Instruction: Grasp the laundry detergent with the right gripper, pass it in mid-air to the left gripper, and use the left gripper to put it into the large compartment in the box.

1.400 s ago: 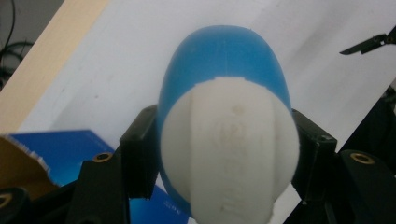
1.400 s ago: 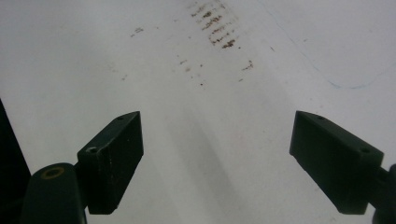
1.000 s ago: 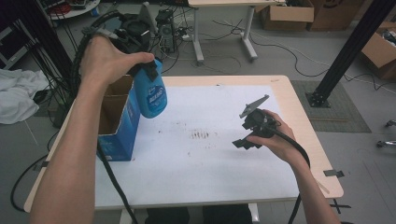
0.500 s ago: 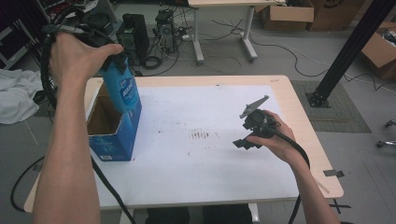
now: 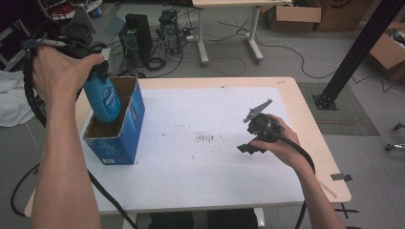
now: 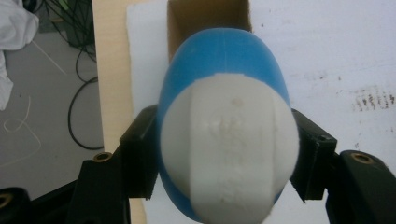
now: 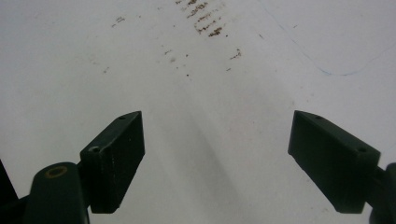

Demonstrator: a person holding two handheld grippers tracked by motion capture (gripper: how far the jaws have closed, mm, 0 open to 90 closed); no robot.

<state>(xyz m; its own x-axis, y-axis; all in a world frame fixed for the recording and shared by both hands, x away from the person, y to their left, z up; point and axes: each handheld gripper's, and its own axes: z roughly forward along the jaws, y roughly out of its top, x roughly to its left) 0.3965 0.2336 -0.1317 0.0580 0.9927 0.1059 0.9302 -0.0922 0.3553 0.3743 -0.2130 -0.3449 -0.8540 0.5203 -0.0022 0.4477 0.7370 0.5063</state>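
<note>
Blue plastic bottle (image 5: 104,98) w/ a white cap (image 6: 229,149) sits clamped in the left gripper (image 5: 95,71); in the left gripper view both black jaws press on the bottle's shoulders, one per side, just below the cap. High view: bottle hangs roughly upright, bottom end dipped into the open top of a blue cardboard box (image 5: 117,138), brown inside. Can't tell if the bottle's base touches the box floor. Box stands near the left edge of the worktop (image 5: 191,191), on the white sheet (image 5: 200,109) covering most of it. Left hand (image 5: 57,71) wraps the gripper from above, black cable (image 5: 28,95) looping round the wrist.

Right gripper (image 5: 251,143) is well apart from the box, over the right part of the sheet, held in the right hand (image 5: 282,143). Right gripper view: its jaws stand wide apart w/ nothing between them, pointing at bare white sheet w/ a patch of brown specks (image 7: 205,18) ahead. Same specks (image 5: 205,138) show mid-sheet in the high view, between box and right gripper.
</note>
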